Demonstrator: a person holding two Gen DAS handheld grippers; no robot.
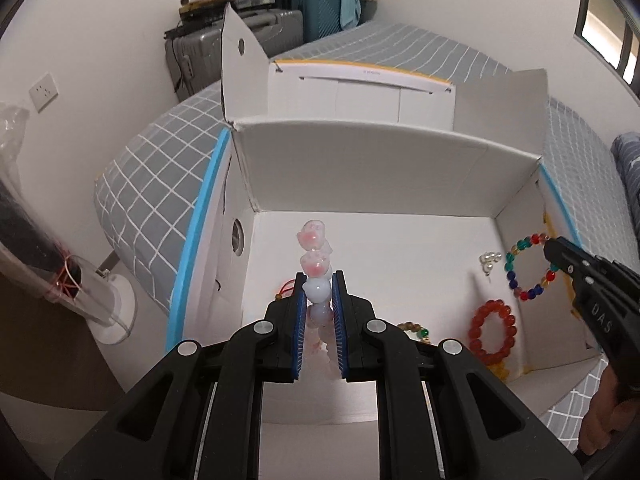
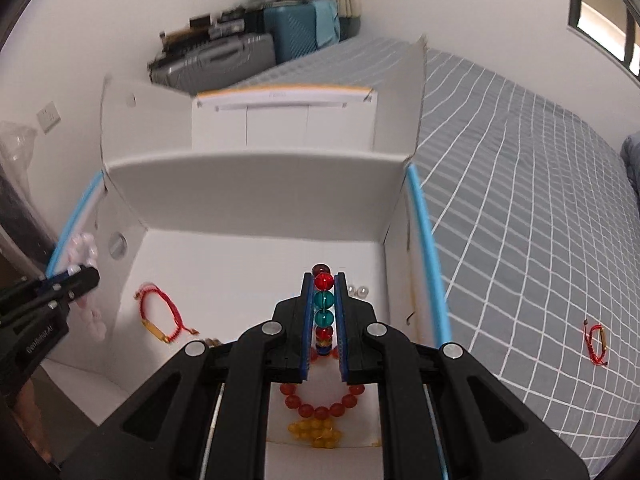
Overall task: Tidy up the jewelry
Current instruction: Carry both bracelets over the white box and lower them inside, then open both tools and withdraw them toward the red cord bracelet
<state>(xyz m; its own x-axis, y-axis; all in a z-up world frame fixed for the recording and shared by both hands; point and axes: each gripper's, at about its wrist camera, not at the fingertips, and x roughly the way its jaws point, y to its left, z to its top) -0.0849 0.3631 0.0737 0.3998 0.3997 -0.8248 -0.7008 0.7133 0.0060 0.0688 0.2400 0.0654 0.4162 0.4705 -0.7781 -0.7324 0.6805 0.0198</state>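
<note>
Inside the open white box (image 1: 360, 168) on the gray checked bed (image 2: 520, 200), the left claw (image 1: 319, 280) clamped a pale pink bead bracelet (image 1: 316, 268) at center frame, while the right claw (image 2: 324, 280) pinched a multicolored bead bracelet (image 2: 324, 300). A red bead bracelet (image 1: 492, 334), pearl earrings (image 1: 490, 260) and a red cord bracelet (image 2: 162, 312) crowded the box floor below. Tall flaps walled the upper frame. Another red cord bracelet (image 2: 598, 344) lay on the bed, lower right.

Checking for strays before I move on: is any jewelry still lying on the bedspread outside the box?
Yes, a red cord bracelet lies on the grey checked bedspread, right of the white box.
</note>
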